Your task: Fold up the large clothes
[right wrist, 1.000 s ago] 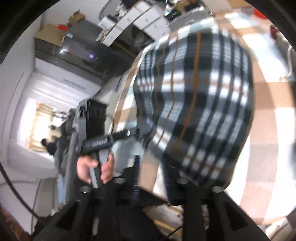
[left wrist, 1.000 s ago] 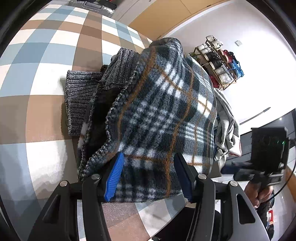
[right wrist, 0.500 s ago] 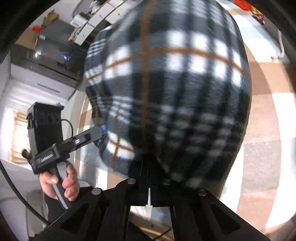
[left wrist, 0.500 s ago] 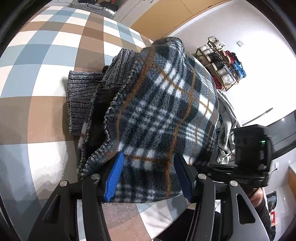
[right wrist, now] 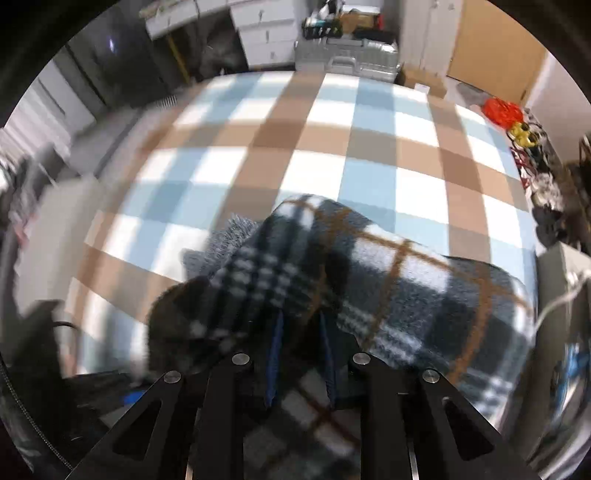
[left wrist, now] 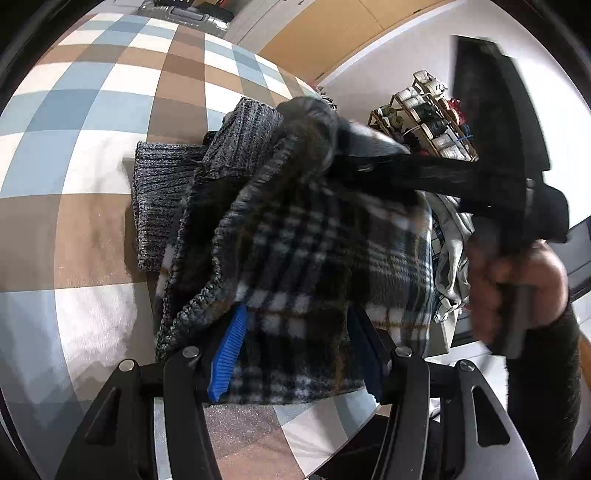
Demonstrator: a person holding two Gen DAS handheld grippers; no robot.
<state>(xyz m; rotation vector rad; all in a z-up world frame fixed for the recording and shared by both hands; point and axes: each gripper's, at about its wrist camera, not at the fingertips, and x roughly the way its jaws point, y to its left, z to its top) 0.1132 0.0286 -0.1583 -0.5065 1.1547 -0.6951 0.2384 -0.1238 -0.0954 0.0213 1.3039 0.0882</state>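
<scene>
Plaid fleece garment (left wrist: 325, 258): dark grey, white and tan check, bunched on the checked bed cover (left wrist: 85, 155), lying partly over a grey knit sweater (left wrist: 162, 199).
Left gripper (left wrist: 295, 350): its blue-padded fingers (left wrist: 231, 350) stand apart, with the near edge of the fleece lying between them; no clamp is visible.
Right gripper (right wrist: 301, 354): fingers drawn close together on a fold of the plaid fleece; in the left wrist view its black body (left wrist: 424, 170) reaches over the top of the pile, held by the person's right hand (left wrist: 517, 280).
Containers: a wooden rack (left wrist: 424, 122) against the white wall, filled with shoes; a silver hard-shell suitcase (right wrist: 347, 59) past the far end of the bed; white drawer units (right wrist: 258, 33) beside it.
Other cloth: a pale garment heap (left wrist: 450, 258) just beyond the fleece.
Writing: no legible label or brand; both views are blurred.
</scene>
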